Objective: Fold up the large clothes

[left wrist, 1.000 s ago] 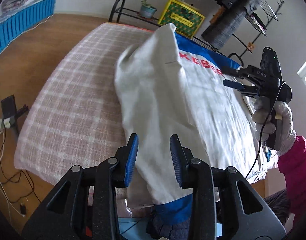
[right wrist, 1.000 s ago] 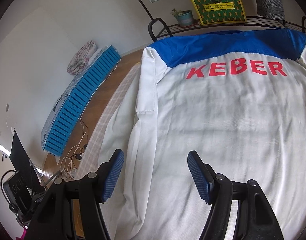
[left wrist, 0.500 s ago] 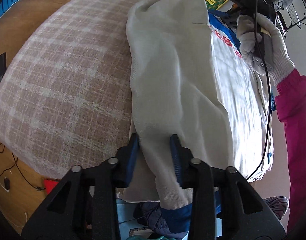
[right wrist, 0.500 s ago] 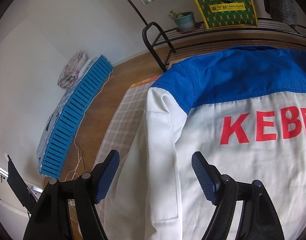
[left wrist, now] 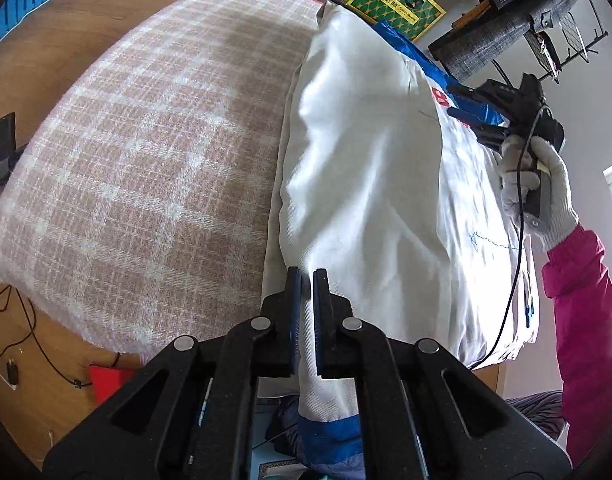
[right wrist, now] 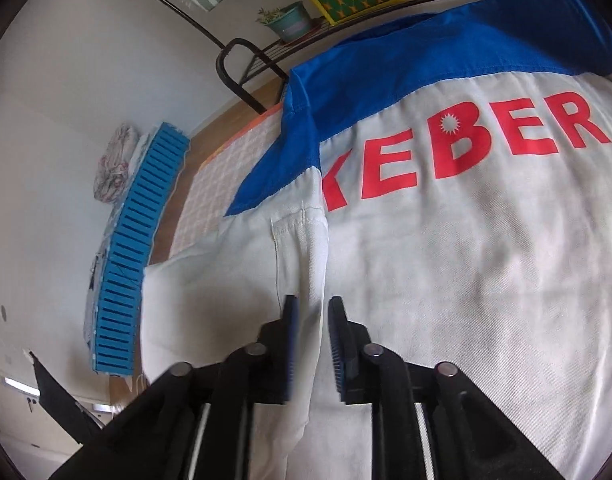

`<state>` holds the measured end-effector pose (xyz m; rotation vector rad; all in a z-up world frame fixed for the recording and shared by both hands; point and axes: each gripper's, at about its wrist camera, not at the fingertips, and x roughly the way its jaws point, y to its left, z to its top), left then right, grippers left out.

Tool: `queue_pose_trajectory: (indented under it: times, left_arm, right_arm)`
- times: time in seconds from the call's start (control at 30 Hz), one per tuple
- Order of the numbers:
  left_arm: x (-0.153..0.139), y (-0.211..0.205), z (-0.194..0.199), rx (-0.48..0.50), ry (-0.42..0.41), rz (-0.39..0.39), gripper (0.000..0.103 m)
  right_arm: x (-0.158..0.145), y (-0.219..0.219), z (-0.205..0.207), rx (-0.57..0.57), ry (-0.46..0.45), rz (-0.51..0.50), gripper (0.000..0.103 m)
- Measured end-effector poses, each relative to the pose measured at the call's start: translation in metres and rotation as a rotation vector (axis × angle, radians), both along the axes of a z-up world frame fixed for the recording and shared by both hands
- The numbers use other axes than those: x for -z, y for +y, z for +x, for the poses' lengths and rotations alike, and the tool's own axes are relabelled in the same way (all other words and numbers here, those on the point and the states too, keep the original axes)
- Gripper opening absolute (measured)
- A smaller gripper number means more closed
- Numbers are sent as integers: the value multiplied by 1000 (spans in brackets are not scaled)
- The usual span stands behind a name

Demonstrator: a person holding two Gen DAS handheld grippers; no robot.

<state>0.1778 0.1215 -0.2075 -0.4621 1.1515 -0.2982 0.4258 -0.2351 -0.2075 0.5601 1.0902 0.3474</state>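
Both hand-held grippers are clamped on cloth: the left gripper (left wrist: 307,280) has its blue pads pressed together on a white fold of the jacket (left wrist: 370,184) near the blue cuff (left wrist: 330,436), and the right gripper (right wrist: 312,320) pinches the sleeve edge just below the shoulder seam, its jaws nearly together with fabric between them.

Largest in view is the bed, covered by a pink-and-white plaid blanket (left wrist: 145,168). The jacket lies along the blanket's right side, back facing up, white with a blue yoke (right wrist: 446,44) and red letters reading "EBER" (right wrist: 486,140) in full, the first letter partly covered by the folded sleeve. In the left wrist view the sleeve is bunched up in a raised ridge, and the person's gloved right hand (left wrist: 542,184) holds the right gripper at the far shoulder, above a pink cuff of clothing.

Beyond the bed stand a black metal rack (right wrist: 241,80), a yellow-and-green box (left wrist: 396,2) and a small potted plant (right wrist: 289,22). A blue slatted panel (right wrist: 137,248) lies by the wall.
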Motion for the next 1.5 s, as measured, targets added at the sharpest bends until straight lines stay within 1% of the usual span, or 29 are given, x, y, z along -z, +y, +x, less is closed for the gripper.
queue_pose_trajectory:
  times: [0.03,0.07,0.1,0.13,0.17,0.27,0.37,0.43,0.5,0.53,0.57,0.63,0.67,0.73,0.77,0.8,0.83,0.87,0.93,1.03,1.07,1.1,1.17,1.2,1.27,1.37,1.43,1.5]
  left_arm:
    - [-2,3,-3,-8,-4,-14,6]
    - [-4,7,-6,-16,-6,-26,15]
    - [-5,13,-10,-20,-6,-37,21]
    - [-4,16,-11,-15,-3,-50,29]
    - [-2,17,-12,-12,4,-59,31]
    - [4,22,-21,-35,25,-86,31]
    - [16,26,-24,-50,64,-125,31]
    - [24,25,-27,-40,83,-117,30]
    - [30,26,-25,-41,98,-116,22]
    - [33,27,-24,-48,107,-131,12]
    - [35,28,-23,-52,114,-152,7]
    - [34,27,-23,-55,106,-166,4]
    - [32,25,-23,-50,93,-160,2]
    - [27,18,-22,-46,70,-137,1]
    - [26,17,-22,-46,61,-127,0]
    - [24,16,-23,-51,53,-122,0]
    - [24,15,-22,-53,48,-121,0]
    - [23,16,-23,-62,43,-119,0]
    - [20,19,-26,-76,24,-116,0]
    - [14,25,-28,-80,-9,-84,0]
    - [14,24,-27,-74,-10,-79,0]
    - [16,22,-26,-69,-2,-67,0]
    - [21,16,-26,-56,11,-34,0]
    - [23,12,-26,-50,14,-23,0]
    - [24,11,-31,-34,3,6,0]
    - [24,12,-35,-31,-1,7,0]
    - [24,14,-38,-32,-4,13,0]
    - [21,14,-42,-36,-24,12,0]
  right_arm:
    - [-8,-1,-11,-11,-18,-18,46]
    - [-15,-1,-23,-36,-25,-20,46]
    - [-21,-1,-36,-63,-24,-12,45]
    - [-25,-1,-49,-88,-25,-2,45]
    - [-29,0,-63,-115,-27,9,46]
    - [-27,7,-112,-198,-10,28,46]
    - [-11,25,-161,-269,35,55,46]
    - [2,42,-187,-315,62,40,46]
    - [15,60,-207,-357,92,23,46]
    - [21,68,-213,-375,103,6,46]
    - [25,75,-219,-387,106,-10,46]
    - [33,86,-225,-399,112,-20,46]
    - [35,90,-225,-401,115,-12,46]
    - [37,99,-227,-407,101,-5,46]
    - [38,102,-226,-410,98,1,43]
    - [40,102,-226,-410,106,22,22]
    - [44,106,-226,-409,127,54,9]
    - [44,106,-226,-400,135,78,1]
    - [34,108,-232,-388,114,108,0]
    - [12,106,-242,-373,76,208,0]
    - [9,102,-245,-359,66,244,0]
    - [11,103,-246,-346,68,223,0]
    - [29,111,-250,-369,111,66,0]
    - [38,113,-252,-378,136,46,0]
    - [45,114,-253,-377,148,57,0]
    - [36,115,-253,-400,114,41,0]
    - [26,117,-252,-425,99,3,4]
    - [13,114,-254,-446,70,-70,11]
